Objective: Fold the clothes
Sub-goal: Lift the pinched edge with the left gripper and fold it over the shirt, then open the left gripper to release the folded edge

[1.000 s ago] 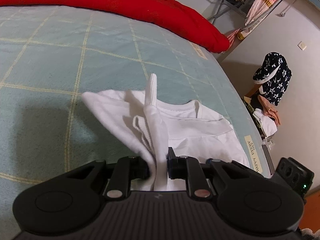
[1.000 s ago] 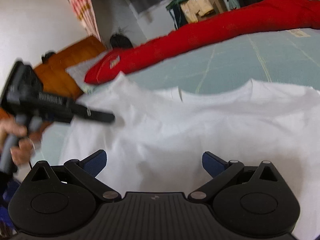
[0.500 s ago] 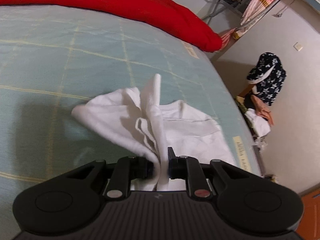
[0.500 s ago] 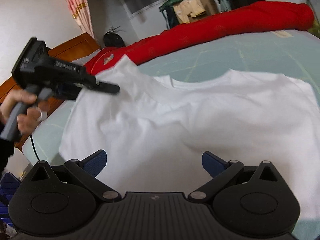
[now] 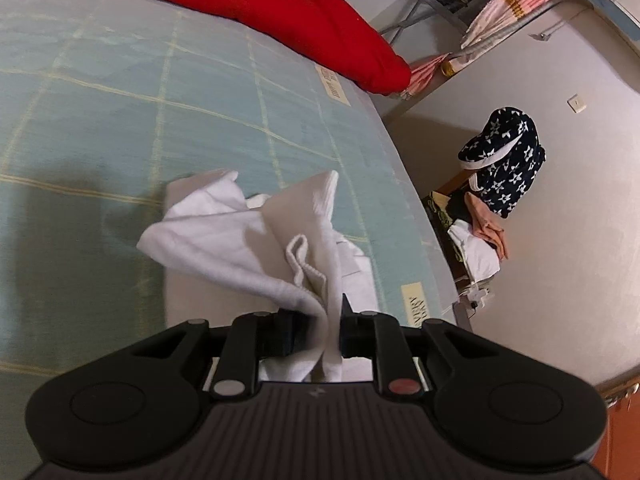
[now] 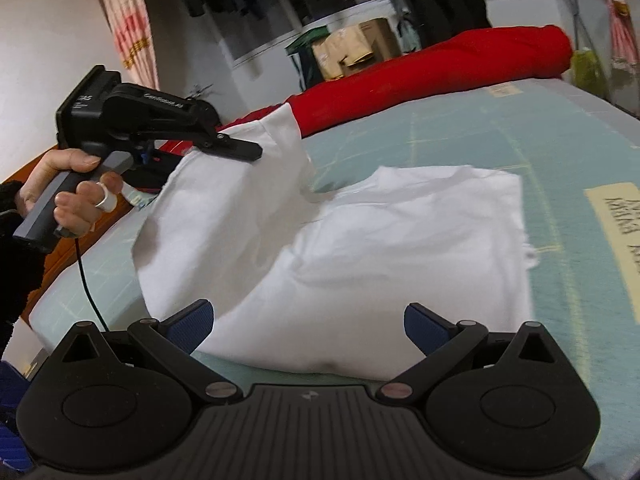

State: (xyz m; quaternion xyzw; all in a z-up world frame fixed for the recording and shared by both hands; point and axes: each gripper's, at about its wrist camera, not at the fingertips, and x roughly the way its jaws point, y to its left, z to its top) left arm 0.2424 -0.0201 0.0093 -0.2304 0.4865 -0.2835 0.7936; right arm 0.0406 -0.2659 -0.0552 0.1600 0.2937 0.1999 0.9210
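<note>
Showing a white shirt [image 6: 400, 248] spread on a green checked bed [image 6: 500, 128], near the bed's front edge and toward its right side, close to a printed label [image 6: 616, 220] on the cover. Left gripper [image 5: 326, 330] clenched on a bunched fold of the shirt [image 5: 248, 240], fabric pinched between its jaws and drawn up off the bed. Seen from the right wrist, left gripper [image 6: 240, 148] held in a hand [image 6: 60, 192] wearing a ring, lifting the shirt's left side so that it hangs as a raised flap over the flat remainder. Right gripper [image 6: 308, 320] released, jaws spread wide, blue pads [image 6: 192, 320] apart on either side of the shirt's near hem, hovering just above it; contact with the cloth cannot be told. Red quilt [image 5: 280, 12] rolled along the bed's far edge, well apart from the shirt. Beyond the bed's right edge, a star-patterned garment [image 5: 504, 168] against the wall, above a pile of clothes [image 5: 476, 240].
</note>
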